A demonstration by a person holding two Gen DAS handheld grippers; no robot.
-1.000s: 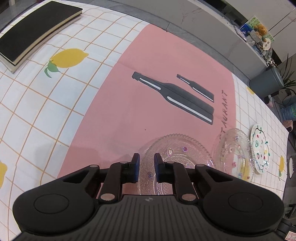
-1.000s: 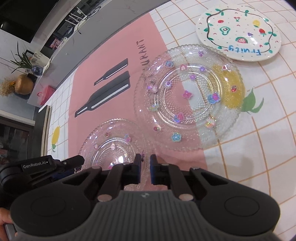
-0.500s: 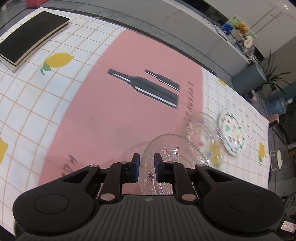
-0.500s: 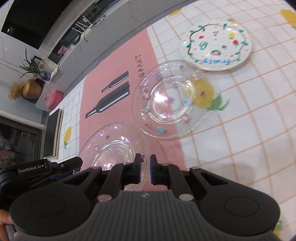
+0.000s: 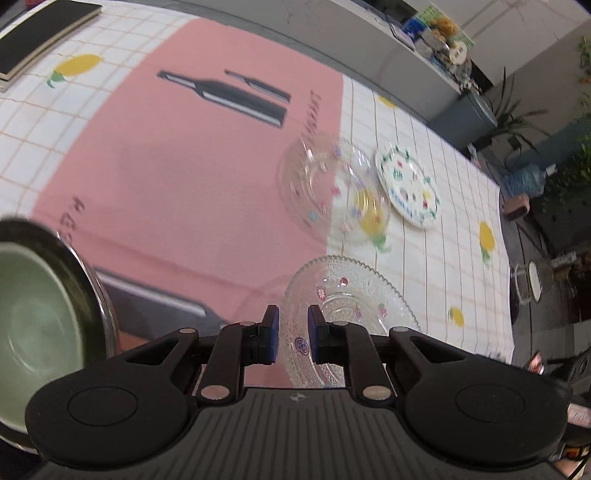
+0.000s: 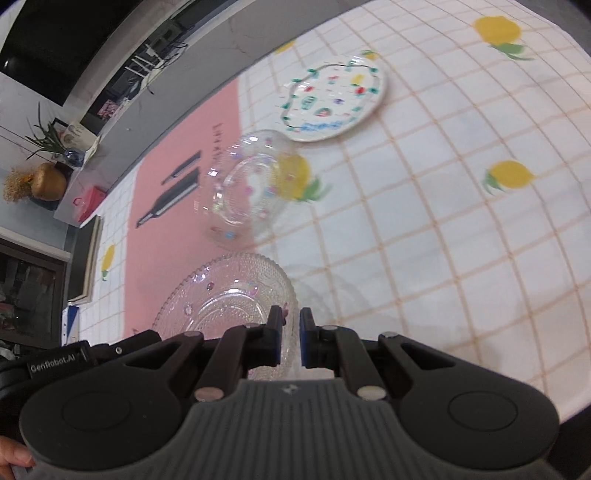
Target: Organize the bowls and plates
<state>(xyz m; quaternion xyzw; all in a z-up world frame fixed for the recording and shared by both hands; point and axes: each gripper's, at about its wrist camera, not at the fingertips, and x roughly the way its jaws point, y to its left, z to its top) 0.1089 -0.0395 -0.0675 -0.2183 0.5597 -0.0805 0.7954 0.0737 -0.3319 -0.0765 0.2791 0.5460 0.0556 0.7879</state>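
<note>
Both grippers pinch one glass plate (image 5: 343, 295) by its rim. The left gripper (image 5: 291, 334) has its fingers closed on the near edge of the dish, and the right gripper (image 6: 291, 338) has its fingers clamped on the rim at the dish's opposite side, so the plate hangs between the two tools, carried clear above the bench (image 6: 443, 240) rather than resting on it, as its faint shadow on the cloth suggests.

Left of the left gripper's fingers, close to the camera, sits a green bowl (image 5: 33, 317) with a dark rim, apparently nested in another clear glass piece whose edge shows at its side; what that piece is cannot be told.

Ahead of the fingers in both views, well apart from the held dish, a second glass plate (image 6: 251, 188) with coloured flower studs lies on the lemon-print tablecloth (image 6: 461, 166), straddling the edge of the pink panel (image 5: 177, 155). Just beyond it, nearly touching, rests a white ceramic plate (image 6: 334, 101) painted with fruit.

Farther off to the left of the fingers, a dark book (image 5: 40, 33) lies at the bench's far corner.

As a judgement, the sorting is at an early-to-middle stage: one plate is in transit, two plates remain loose on the cloth, and the bowl group may be the stack being built. Where the carried plate is bound is not shown.
</note>
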